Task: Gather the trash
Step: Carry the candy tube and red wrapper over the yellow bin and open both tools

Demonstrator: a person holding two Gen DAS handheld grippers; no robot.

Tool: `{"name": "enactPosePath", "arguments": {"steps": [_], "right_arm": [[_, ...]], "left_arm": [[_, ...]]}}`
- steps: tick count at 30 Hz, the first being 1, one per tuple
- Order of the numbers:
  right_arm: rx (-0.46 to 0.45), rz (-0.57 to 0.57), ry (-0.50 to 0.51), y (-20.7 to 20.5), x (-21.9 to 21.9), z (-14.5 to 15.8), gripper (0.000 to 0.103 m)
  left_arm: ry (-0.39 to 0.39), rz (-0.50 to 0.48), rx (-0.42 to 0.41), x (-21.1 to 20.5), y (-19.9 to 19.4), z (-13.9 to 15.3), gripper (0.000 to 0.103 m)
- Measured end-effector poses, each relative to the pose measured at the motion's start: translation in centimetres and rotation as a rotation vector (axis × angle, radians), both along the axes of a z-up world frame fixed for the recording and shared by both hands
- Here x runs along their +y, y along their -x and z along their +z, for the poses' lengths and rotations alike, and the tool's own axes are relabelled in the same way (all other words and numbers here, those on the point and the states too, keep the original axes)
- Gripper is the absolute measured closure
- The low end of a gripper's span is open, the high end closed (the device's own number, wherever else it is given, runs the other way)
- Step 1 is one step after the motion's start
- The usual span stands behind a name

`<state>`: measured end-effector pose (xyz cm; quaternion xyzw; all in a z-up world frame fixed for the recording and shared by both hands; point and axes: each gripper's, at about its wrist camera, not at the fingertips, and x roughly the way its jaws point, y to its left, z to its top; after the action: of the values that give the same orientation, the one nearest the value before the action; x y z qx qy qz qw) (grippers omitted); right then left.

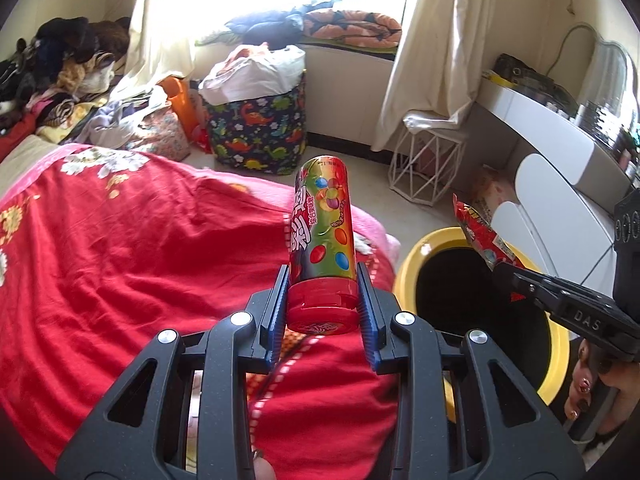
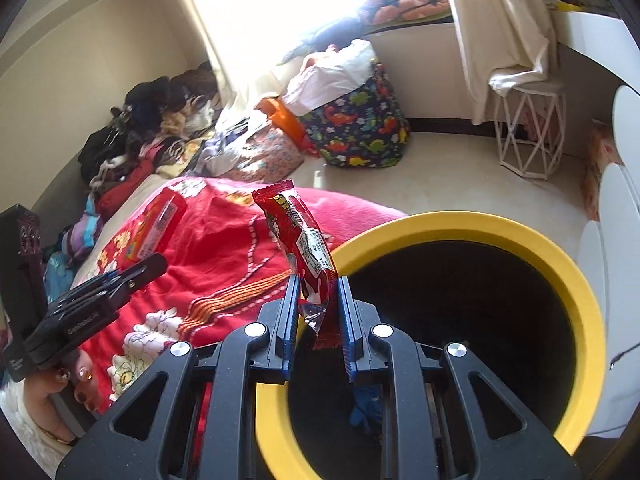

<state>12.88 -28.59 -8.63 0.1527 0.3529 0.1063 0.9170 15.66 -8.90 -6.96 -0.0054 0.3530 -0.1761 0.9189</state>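
— Left side? 
— My left gripper point(image 1: 322, 300) was clamped on the candy tube point(image 1: 323, 236), frame centre, over the red blanket point(image 1: 140, 240).

— Right? 
— My right gripper point(image 2: 318, 300) pinched the red snack wrapper point(image 2: 302, 240) at the yellow-rimmed bin point(image 2: 460, 228).

The candy tube point(image 1: 324, 224) wears a glossy printed foil-like wrap over a shiny red plastic cap point(image 1: 322, 304), the red snack wrapper point(image 2: 302, 240) is crinkled glossy film, the red blanket point(image 1: 140, 240) at nine o'clock looks soft, fuzzy cloth, and the yellow bin rim point(image 2: 500, 226) is smooth plastic.
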Motion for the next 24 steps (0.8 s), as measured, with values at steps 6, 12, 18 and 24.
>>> {"name": "enactPosePath", "arguments": {"steps": [6,12,18,24], "right_arm": [[0.006,-0.061,-0.017,0.8,-2.5,-0.3,0.085],[0.001,-0.099,-0.013,1.7,-4.1,-0.3,0.085],[-0.008,-0.143,-0.005,2.8,-5.4,0.1,0.085],[-0.005,-0.185,-0.006,3.5,-6.8,0.3,0.085]], "left_arm": [[0.011,-0.039,-0.006,-1.6,0.8,0.5,0.078],[0.023,-0.08,-0.011,-3.1,1.6,1.0,0.078],[0.027,-0.136,-0.01,-5.1,2.6,1.2,0.078],[0.022,-0.186,-0.013,-7.0,3.5,1.2,0.078]]}}
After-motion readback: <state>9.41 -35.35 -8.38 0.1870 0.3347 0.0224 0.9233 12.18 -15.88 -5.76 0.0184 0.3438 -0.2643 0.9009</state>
